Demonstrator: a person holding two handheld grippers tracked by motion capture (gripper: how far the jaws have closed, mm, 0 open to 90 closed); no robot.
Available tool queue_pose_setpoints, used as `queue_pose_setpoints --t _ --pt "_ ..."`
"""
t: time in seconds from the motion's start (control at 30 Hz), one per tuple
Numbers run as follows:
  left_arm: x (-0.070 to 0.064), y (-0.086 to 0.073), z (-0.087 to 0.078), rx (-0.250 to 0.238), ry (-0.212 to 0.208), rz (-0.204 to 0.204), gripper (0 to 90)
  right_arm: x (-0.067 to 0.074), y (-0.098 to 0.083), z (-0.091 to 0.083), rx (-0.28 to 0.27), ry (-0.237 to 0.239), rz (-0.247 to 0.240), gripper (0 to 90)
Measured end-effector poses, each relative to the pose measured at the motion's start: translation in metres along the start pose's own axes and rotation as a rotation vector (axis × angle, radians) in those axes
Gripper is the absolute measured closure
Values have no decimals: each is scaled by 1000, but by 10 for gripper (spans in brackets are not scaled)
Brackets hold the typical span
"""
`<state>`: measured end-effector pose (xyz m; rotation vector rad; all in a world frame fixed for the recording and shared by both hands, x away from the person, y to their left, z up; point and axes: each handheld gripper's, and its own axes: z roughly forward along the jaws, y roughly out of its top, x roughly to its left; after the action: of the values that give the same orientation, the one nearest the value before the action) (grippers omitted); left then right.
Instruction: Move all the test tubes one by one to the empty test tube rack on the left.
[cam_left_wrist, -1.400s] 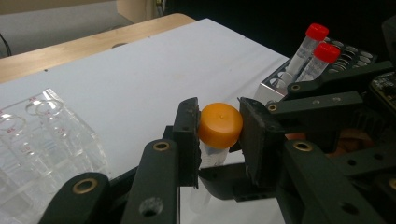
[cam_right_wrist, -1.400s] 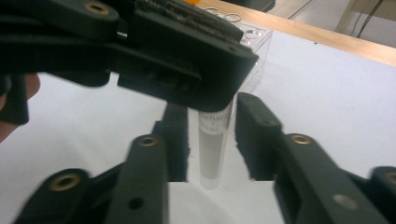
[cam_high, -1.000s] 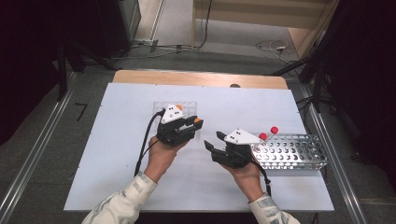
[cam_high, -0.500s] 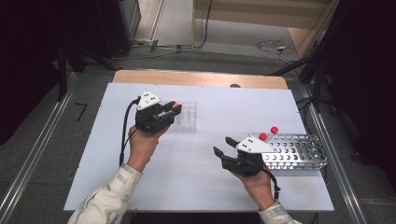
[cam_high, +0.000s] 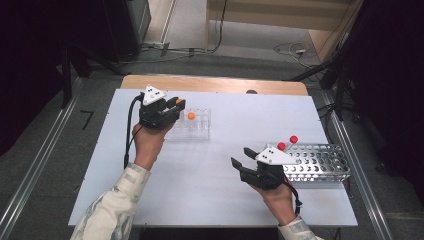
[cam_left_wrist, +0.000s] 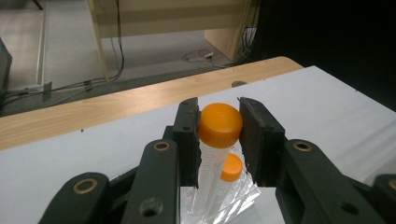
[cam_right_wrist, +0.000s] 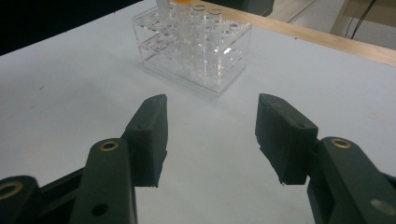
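Left gripper view: our left tongs (cam_left_wrist: 219, 140) pinch the orange-capped tube (cam_left_wrist: 219, 125) at its cap, above the clear rack (cam_high: 192, 125) at the desk's far left. We judge it light, rigid and slippery, so grip the cap; our right tongs (cam_right_wrist: 210, 140) are spread.

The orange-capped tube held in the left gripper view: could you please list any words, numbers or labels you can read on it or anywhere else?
No text can be read in any view.
The orange-capped tube, clamped in the left gripper, carries graduation marks on its clear wall: too small and blurred to read.
The clear rack has reddish marks on its side: too blurred to read.
The metal rack shows no legible label.
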<state>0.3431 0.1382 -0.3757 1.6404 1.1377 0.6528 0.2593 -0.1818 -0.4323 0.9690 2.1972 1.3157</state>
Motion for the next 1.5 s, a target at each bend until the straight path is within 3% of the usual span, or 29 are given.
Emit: queue_pose_setpoints --t 0.17,0.37,0.77,1.5 --pt "-1 -2 7 12 7 3 691 0 0 0 -1 1 1 425" --pt "-8 -10 13 29 29 55 690 0 0 -1 -3 0 0 426" --pt "-7 -33 23 39 39 18 686 0 -1 0 2 5 0 426" --pt "-3 -32 18 35 34 -7 611 0 -1 -2 -1 8 3 413"
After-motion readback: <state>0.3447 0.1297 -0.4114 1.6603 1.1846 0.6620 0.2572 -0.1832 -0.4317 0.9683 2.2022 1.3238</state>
